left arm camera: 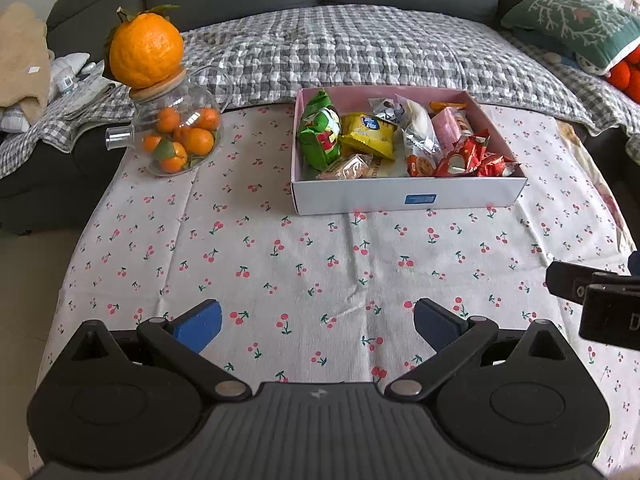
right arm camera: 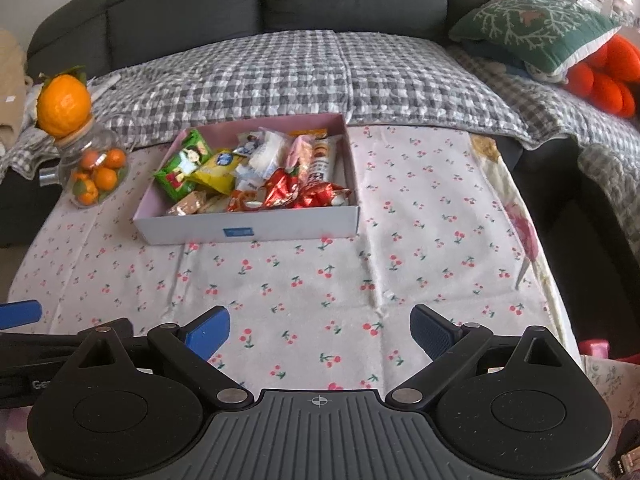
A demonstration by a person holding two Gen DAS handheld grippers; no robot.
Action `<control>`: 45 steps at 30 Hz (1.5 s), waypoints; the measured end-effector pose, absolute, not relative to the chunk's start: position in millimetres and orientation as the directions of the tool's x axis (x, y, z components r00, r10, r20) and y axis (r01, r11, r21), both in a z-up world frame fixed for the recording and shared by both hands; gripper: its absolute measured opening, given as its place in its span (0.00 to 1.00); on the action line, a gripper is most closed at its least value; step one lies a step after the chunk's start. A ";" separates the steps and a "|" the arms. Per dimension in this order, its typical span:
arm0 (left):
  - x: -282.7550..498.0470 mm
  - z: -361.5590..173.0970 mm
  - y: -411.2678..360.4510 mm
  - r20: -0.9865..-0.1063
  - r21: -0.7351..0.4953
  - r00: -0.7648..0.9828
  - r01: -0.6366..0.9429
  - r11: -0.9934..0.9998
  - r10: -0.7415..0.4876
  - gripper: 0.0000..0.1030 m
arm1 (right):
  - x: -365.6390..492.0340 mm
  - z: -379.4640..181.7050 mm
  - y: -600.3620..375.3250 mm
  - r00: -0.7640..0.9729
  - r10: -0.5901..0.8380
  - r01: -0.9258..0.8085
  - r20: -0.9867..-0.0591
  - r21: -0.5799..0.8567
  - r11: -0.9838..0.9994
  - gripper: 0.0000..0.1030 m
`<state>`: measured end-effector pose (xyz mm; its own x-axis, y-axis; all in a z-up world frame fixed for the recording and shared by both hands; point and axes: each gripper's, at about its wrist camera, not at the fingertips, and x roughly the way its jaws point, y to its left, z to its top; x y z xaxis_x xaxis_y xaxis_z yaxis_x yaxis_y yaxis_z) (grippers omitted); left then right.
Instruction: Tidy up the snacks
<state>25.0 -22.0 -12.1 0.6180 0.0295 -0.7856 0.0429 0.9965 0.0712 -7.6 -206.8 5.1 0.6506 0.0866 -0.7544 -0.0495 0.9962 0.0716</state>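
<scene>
The left gripper [left arm camera: 318,326] hangs over the near part of the table, its blue-padded fingers [left arm camera: 199,326] spread wide with only the cherry-print tablecloth [left arm camera: 280,248] showing between them. The right gripper [right arm camera: 320,332] hangs beside it, also above the near edge, with its jaws wide apart and nothing between the pads. Part of the right gripper's black body shows at the right border of the left wrist view, and one blue finger of the left gripper pokes in at the left border of the right wrist view, so the two tools sit near each other, side by side, not touching.

The snack box [left arm camera: 408,196], a shallow white cardboard box with a pink inside and a small blue label on its near wall, stands toward the far edge of the table, well apart from both grippers. It is packed with wrapped snacks: a green packet [left arm camera: 320,132] at its left end, a yellow packet [left arm camera: 370,134] just beside that, a pink packet [left arm camera: 452,126] further right, and crinkled red wrappers [left arm camera: 476,158] at the near right corner.

Near the far left corner of the table stands a glass jar [left arm camera: 180,136] filled with small mandarins, with one large orange [left arm camera: 146,54] balanced on its wooden lid. Beyond the far edge lies a grey checked blanket [left arm camera: 340,52] over a dark sofa, with a green cushion [left arm camera: 576,24] at the right.
</scene>
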 end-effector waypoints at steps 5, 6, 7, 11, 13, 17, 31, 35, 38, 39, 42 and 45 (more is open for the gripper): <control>24.9 -13.7 -22.6 -0.792 0.065 0.610 0.052 0.997 0.020 0.99 | -8.2 4.8 -202.6 0.653 0.077 -0.054 -0.754 0.056 0.997 0.95; 24.8 -13.5 -22.5 -0.792 0.061 0.610 0.052 0.997 0.017 0.99 | -8.2 4.6 -202.5 0.652 0.078 -0.052 -0.754 0.057 0.997 0.95; 24.7 -13.2 -22.6 -0.792 0.059 0.610 0.053 0.997 0.015 0.99 | -8.1 4.4 -202.4 0.651 0.079 -0.049 -0.755 0.062 0.997 0.95; 23.7 -12.2 -23.1 -0.792 0.049 0.611 0.059 0.997 0.003 0.99 | -6.5 4.2 -204.7 0.647 0.081 -0.039 -0.758 0.073 0.997 0.95; 23.1 -12.2 -23.7 -0.792 0.049 0.611 0.061 0.997 0.001 0.99 | -6.3 4.3 -205.1 0.647 0.082 -0.038 -0.758 0.075 0.996 0.95; 23.4 -12.7 -23.3 -0.793 0.046 0.609 0.065 0.997 -0.003 0.99 | -6.0 4.2 -205.8 0.645 0.083 -0.037 -0.760 0.078 0.996 0.95; 23.1 -13.4 -24.4 -0.797 0.044 0.604 0.068 0.997 -0.006 0.99 | -5.5 3.9 -206.1 0.640 0.091 -0.036 -0.763 0.088 0.995 0.95; 22.9 -13.4 -24.6 -0.797 0.044 0.605 0.068 0.997 -0.006 0.99 | -5.5 3.7 -206.2 0.639 0.091 -0.035 -0.764 0.090 0.995 0.95; 22.9 -13.3 -24.5 -0.797 0.044 0.604 0.068 0.997 -0.006 0.99 | -5.3 3.9 -206.3 0.639 0.092 -0.037 -0.764 0.088 0.995 0.95; 22.9 -13.4 -24.6 -0.797 0.044 0.604 0.068 0.997 -0.006 0.99 | -5.5 3.6 -206.1 0.638 0.092 -0.038 -0.764 0.088 0.995 0.95; 22.7 -13.6 -25.2 -0.797 0.044 0.604 0.069 0.997 -0.006 0.99 | -5.7 3.2 -205.4 0.637 0.092 -0.039 -0.765 0.087 0.995 0.95; 22.5 -13.4 -25.1 -0.797 0.043 0.604 0.068 0.997 -0.007 0.99 | -5.8 3.2 -205.2 0.637 0.091 -0.038 -0.765 0.087 0.995 0.96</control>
